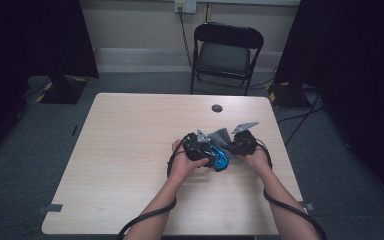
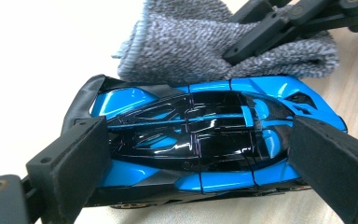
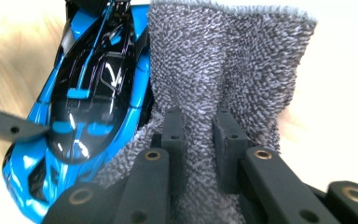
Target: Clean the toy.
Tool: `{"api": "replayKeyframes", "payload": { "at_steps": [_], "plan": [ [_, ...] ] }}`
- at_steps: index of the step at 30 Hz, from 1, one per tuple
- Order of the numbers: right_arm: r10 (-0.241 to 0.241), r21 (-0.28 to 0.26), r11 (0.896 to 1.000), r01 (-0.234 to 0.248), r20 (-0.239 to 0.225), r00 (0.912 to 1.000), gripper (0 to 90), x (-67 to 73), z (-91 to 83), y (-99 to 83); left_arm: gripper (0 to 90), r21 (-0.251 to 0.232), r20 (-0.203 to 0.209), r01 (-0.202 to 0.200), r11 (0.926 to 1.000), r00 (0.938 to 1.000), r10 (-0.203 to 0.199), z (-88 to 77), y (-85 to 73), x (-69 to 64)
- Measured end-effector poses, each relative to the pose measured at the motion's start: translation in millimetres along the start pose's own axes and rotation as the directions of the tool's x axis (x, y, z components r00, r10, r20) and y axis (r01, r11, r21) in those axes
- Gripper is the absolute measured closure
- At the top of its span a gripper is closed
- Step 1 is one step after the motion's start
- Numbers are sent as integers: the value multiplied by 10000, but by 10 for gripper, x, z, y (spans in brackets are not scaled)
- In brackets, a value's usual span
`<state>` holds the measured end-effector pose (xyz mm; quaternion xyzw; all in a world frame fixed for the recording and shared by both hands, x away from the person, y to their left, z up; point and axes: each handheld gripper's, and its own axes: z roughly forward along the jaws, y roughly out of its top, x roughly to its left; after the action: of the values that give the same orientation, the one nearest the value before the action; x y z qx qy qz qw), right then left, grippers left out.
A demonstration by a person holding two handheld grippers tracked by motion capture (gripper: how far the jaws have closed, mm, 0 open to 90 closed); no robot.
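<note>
Mid-wipe: left gripper clamped end to end on the blue toy car, right gripper pinching the grey cloth against its side, probably rubbing along the body next.

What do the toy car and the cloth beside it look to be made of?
Toy car: hard, glossy blue and black body, probably painted metal or plastic, given its sharp reflections. Cloth: soft grey terry or microfibre with a looped, matte pile.

Toy car between my left jaws: bright blue body, glossy black roof. Cloth in my right jaws: grey, speckled nubby weave. Jaws black.
</note>
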<state>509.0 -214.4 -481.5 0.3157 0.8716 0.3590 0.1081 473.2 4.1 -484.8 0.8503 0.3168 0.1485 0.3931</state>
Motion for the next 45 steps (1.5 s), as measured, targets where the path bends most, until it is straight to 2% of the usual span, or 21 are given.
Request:
{"api": "replayKeyframes", "payload": {
  "at_steps": [4,12,16,31,45],
  "plan": [
    [-72,-30,10000,72,-6,10000,771,-2,-43,-49,56,-5,-8,8,10000,10000,-8,0,-1,0],
    [156,-133,9998,-156,-63,9999,770,10,-128,-151,56,31,-29,-65,10000,10000,65,-3,2,0],
    [-8,-61,10000,9,28,10000,770,25,-178,-194,56,19,-13,6,10000,10000,-6,-2,0,2],
    [184,-182,9997,-186,-123,9998,766,59,-343,-379,57,116,-39,-22,9999,10000,23,-4,8,-4],
    [101,-160,9998,-106,-300,9995,762,116,-494,-519,58,171,-61,10,9999,10000,-9,-2,17,-8]
  ]
}}
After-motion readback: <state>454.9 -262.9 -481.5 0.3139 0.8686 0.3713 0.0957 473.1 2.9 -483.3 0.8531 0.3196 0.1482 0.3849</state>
